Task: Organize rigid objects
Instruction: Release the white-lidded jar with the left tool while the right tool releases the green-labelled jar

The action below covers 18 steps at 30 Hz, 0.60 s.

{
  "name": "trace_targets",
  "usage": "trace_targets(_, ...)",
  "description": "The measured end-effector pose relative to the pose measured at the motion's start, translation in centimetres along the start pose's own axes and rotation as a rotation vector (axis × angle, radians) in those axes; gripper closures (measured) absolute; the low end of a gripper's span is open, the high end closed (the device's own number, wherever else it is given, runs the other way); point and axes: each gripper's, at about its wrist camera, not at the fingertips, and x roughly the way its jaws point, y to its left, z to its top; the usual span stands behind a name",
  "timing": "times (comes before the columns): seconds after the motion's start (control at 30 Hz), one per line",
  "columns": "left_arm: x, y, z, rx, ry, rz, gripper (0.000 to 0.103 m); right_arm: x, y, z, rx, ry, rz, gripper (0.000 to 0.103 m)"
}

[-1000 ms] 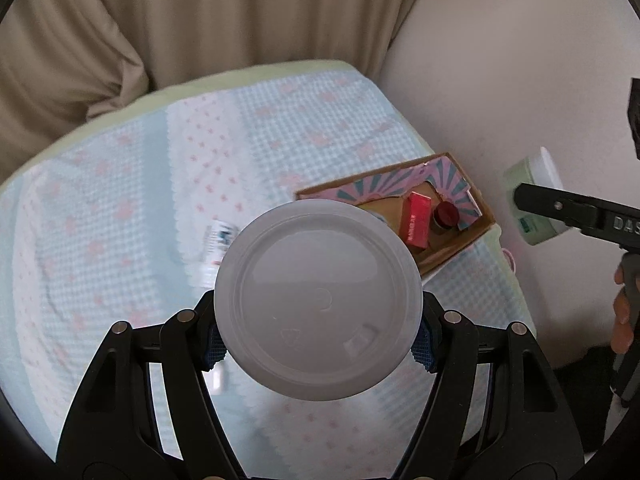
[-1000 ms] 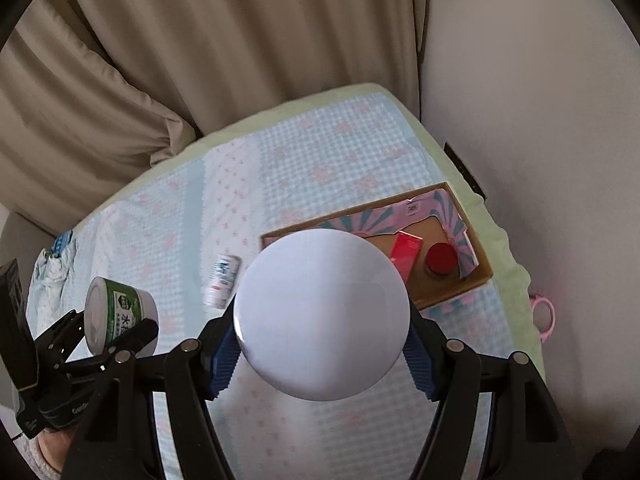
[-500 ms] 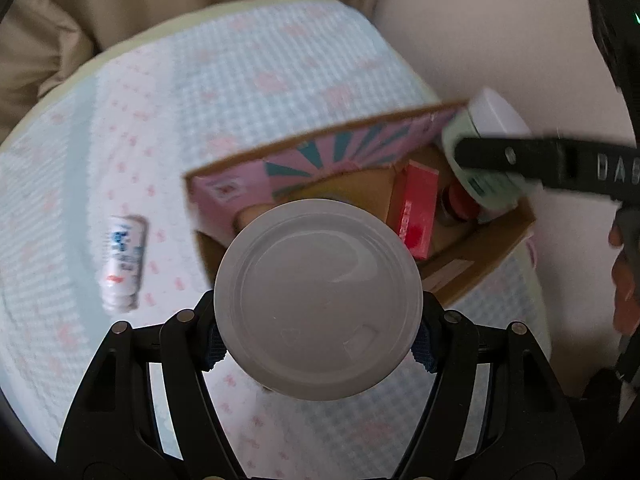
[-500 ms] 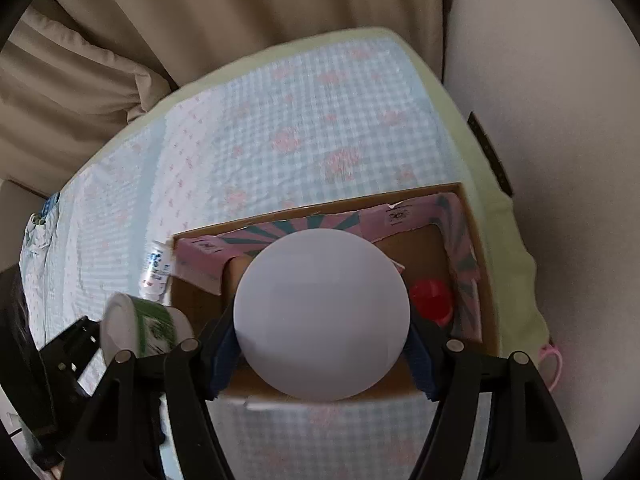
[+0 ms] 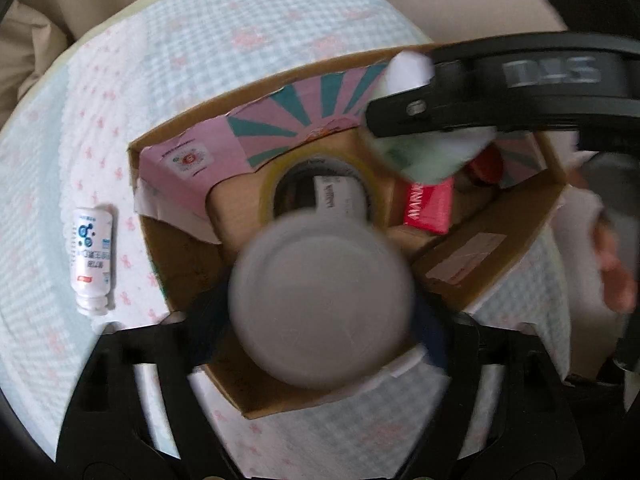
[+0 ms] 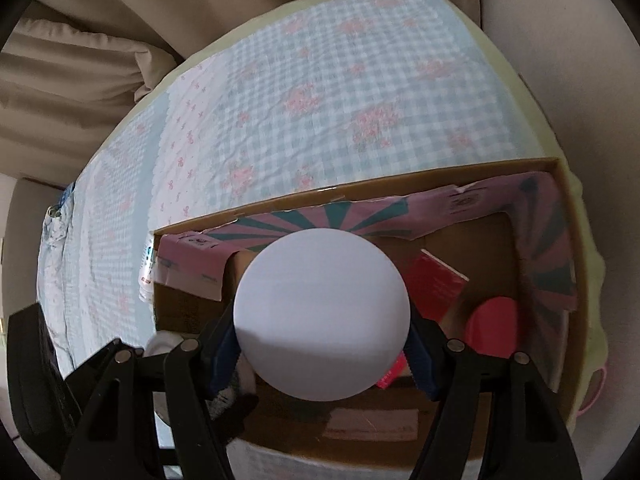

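Observation:
My left gripper (image 5: pixel 322 312) is shut on a round white-lidded jar (image 5: pixel 320 300), held over the near left part of the open cardboard box (image 5: pixel 152 240). My right gripper (image 6: pixel 322 326) is shut on a second white-lidded jar (image 6: pixel 322 320), pale green in the left wrist view (image 5: pixel 432 152), over the middle of the box (image 6: pixel 360 196). Inside the box lie a tape roll (image 5: pixel 320 176), a red packet (image 5: pixel 428 208) and a red-capped bottle (image 6: pixel 494 326).
A small white bottle (image 5: pixel 91 260) lies on the checked bedcover (image 5: pixel 200 60) left of the box. The box sits near the bed's right edge, beside the wall (image 6: pixel 580 60). Beige curtains (image 6: pixel 200 8) hang behind the bed.
Both grippers have moved forward and down with their jars, from above the bed to just over the box. The box now fills both views.

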Motion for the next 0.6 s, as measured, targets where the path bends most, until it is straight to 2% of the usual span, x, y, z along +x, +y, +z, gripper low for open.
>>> trace_targets(0.03,-0.4,-0.1,0.0,0.007,-0.019,-0.003,0.000,0.3,-0.1,0.1,0.008,0.007,0.000,0.033)
trace_targets(0.07,-1.1,-0.3,-0.1,0.018,-0.036,-0.006,0.000,0.7,-0.4,0.3,0.027,0.022,0.012,0.024)
trace_targets(0.1,-1.5,-0.5,-0.1,0.020,-0.043,-0.007,0.000,0.6,-0.7,0.4,0.041,0.016,0.026,0.008)
trace_targets(0.13,-2.0,-0.5,-0.3,0.020,-0.050,-0.006,0.000,0.4,-0.9,0.4,0.052,-0.004,0.037,0.000)
trace_targets(0.3,-3.5,0.3,-1.7,0.006,-0.046,0.005,0.000,-1.3,-2.3,-0.5,0.101,-0.074,0.014,0.000)
trace_targets(0.6,-5.6,1.7,-3.2,-0.005,-0.052,0.032,0.000,-3.5,-2.2,-2.5,0.110,-0.113,-0.009,0.000)
